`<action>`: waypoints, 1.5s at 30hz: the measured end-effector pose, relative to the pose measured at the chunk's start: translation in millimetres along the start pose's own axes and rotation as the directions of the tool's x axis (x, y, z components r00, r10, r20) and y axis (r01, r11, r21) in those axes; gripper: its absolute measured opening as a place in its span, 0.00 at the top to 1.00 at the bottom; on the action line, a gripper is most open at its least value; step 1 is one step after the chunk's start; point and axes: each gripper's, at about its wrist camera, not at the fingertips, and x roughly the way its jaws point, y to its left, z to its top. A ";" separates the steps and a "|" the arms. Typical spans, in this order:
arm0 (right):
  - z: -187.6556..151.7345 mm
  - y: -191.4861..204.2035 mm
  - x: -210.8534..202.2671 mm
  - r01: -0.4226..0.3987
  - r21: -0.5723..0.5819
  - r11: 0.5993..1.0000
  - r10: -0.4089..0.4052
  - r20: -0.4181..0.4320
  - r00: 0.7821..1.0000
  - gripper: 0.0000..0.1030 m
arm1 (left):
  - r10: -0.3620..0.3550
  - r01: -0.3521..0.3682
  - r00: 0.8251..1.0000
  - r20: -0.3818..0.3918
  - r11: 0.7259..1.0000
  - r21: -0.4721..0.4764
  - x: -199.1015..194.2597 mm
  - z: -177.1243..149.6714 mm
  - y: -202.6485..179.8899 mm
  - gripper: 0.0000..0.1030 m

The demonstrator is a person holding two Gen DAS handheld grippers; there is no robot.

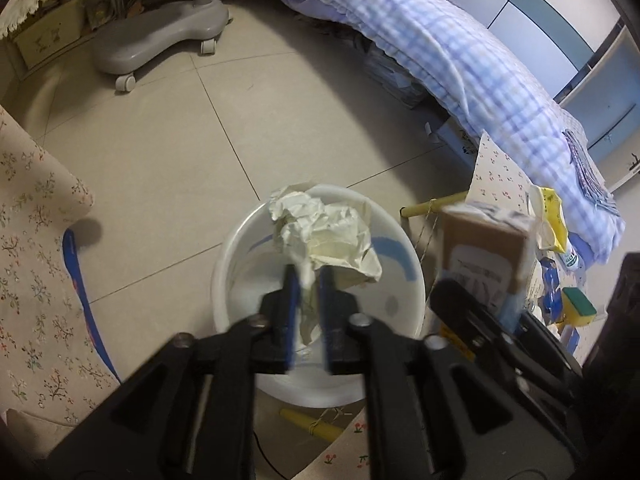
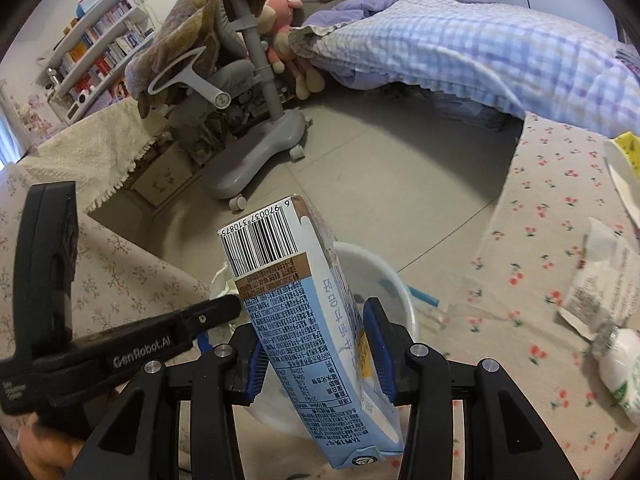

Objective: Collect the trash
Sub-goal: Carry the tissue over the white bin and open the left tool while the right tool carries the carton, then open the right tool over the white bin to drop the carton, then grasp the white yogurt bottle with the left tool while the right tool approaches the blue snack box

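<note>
Left gripper (image 1: 307, 280) points steeply down over the white bin (image 1: 416, 280) on the tiled floor (image 1: 160, 152). Crumpled paper (image 1: 320, 228) sits between its blue pads (image 1: 294, 292), upper part bulging over the bin's far rim. Jaws at a narrow gap; the paper's lower strip lies against the left pad, with a sliver of space at the right pad, so it looks loose rather than pinched.

Right gripper (image 2: 318, 350) is clamped on a blue-and-brown drink carton (image 2: 292, 320), one pad on each broad face, carton tilted, barcode end up and away, base near the camera. It is held over the same bin (image 2: 394, 284), just right of the left gripper. In the left wrist view the carton (image 1: 484, 256) shows to the right of the bin, blurred.

Floral-cloth desk (image 2: 532, 240) on the right carries a torn white wrapper (image 2: 600, 276) and a small white bottle (image 2: 624, 368), both near the right edge. Another flowered cloth (image 1: 36, 280) lies left of the bin. Far side: grey wheeled chair base (image 1: 160, 36) and a bed with blue checked quilt (image 1: 460, 60). Bookshelf (image 2: 96, 48) far left in the right wrist view. A bare hand (image 2: 40, 448) grips the left gripper's handle at lower left.
</note>
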 end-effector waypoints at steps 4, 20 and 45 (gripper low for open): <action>4.0 -0.2 14.6 -0.003 0.007 1.000 0.003 -0.010 1.000 0.56 | 0.000 0.000 1.000 0.004 1.000 -0.025 -0.2 4.0 6.7 0.63; 5.1 -13.1 29.2 -0.028 0.098 0.995 0.029 -0.018 0.999 0.37 | 0.016 -0.011 0.998 0.056 0.996 -0.092 -16.5 5.4 12.8 0.46; -42.9 -122.0 -272.5 0.354 0.144 0.924 -0.380 0.239 0.894 0.17 | -0.229 0.225 0.973 -0.006 0.947 0.228 -62.1 -67.2 -136.4 0.43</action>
